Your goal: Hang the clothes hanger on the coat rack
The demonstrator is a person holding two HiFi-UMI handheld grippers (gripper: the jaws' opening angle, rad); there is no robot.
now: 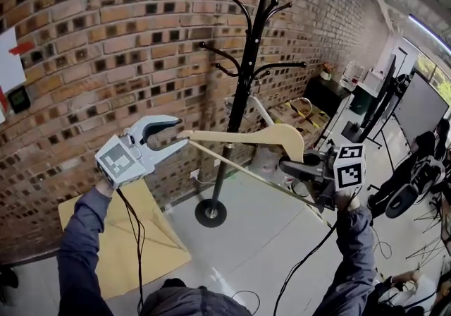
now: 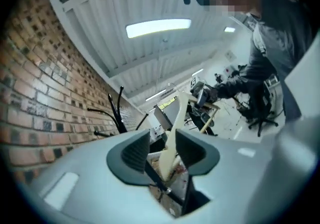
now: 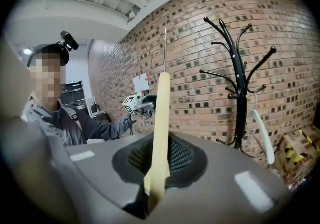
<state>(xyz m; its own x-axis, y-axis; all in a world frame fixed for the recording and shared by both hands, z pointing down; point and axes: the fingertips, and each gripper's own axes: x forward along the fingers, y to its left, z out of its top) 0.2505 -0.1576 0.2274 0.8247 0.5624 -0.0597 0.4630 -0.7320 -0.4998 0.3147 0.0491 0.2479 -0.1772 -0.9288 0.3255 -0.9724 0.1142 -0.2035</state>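
A pale wooden clothes hanger [image 1: 239,137] is held level between my two grippers, in front of the black coat rack [image 1: 243,75]. My left gripper [image 1: 173,132] stands open around the hanger's left tip. In the left gripper view, the hanger's end [image 2: 172,143] lies between the pads with a gap on one side. My right gripper [image 1: 289,166] is shut on the hanger's right end. In the right gripper view, the wood [image 3: 161,128] is pinched edge-on between the pads. The coat rack [image 3: 241,93] stands to its right against the brick wall.
A white hanger [image 3: 262,133] hangs on a low arm of the rack. The rack's round base [image 1: 211,213] rests on the grey floor. A yellowish tabletop [image 1: 141,237] lies at the lower left. Taped cardboard boxes [image 1: 303,113], screens on stands [image 1: 419,106] and an office chair [image 1: 405,187] fill the right.
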